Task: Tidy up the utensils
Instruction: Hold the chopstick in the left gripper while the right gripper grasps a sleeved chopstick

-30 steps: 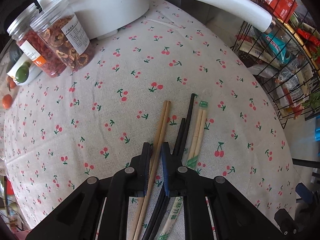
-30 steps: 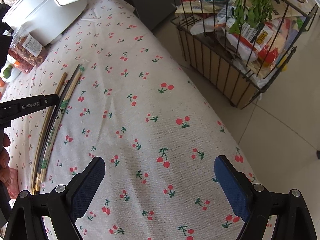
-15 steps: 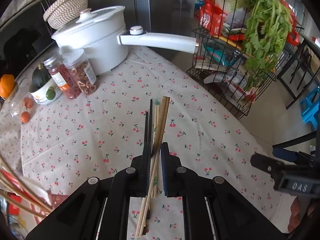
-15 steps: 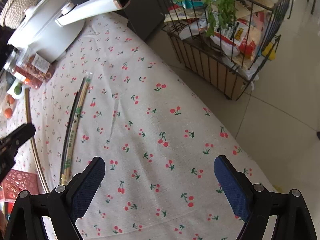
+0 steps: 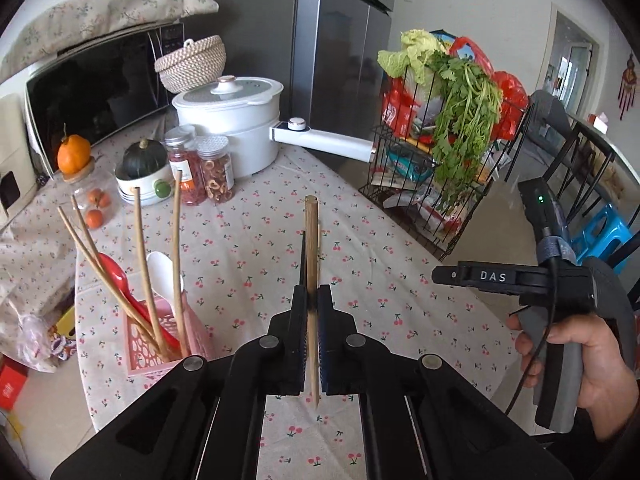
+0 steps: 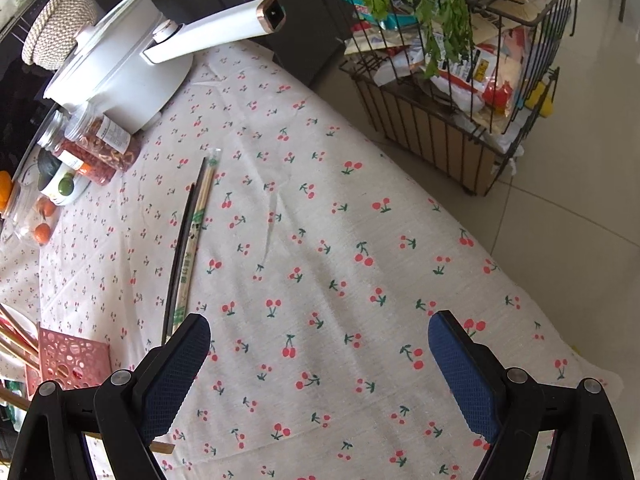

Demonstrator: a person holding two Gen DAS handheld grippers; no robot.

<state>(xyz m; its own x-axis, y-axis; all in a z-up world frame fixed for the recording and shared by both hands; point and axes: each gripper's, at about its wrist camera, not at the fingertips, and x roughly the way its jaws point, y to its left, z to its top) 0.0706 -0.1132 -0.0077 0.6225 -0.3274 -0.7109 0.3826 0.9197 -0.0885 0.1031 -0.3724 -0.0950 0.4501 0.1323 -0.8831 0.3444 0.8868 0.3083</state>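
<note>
My left gripper (image 5: 311, 300) is shut on a pair of wooden chopsticks (image 5: 311, 248) and holds them lifted above the cherry-print tablecloth (image 5: 256, 240), pointing away from me. A pink perforated utensil holder (image 5: 160, 344) stands to their left with several wooden chopsticks, a red spoon (image 5: 114, 272) and a white spoon (image 5: 164, 276) in it. A black pair of chopsticks (image 6: 176, 264) and a paper-wrapped pair (image 6: 196, 232) lie on the cloth in the right wrist view. My right gripper (image 6: 320, 364) is open and empty above the cloth; it also shows in the left wrist view (image 5: 472, 277).
A white pot (image 5: 228, 128) with a long handle, two jars (image 5: 204, 168), a bowl holding a squash (image 5: 144, 172) and oranges stand at the table's far side. A wire rack (image 6: 460, 92) of groceries and greens stands on the floor past the right edge.
My left gripper has lifted the wooden chopsticks off the cloth and tilted up, bringing the pink holder into view. The black and wrapped pairs stay on the cloth. The right gripper stays open.
</note>
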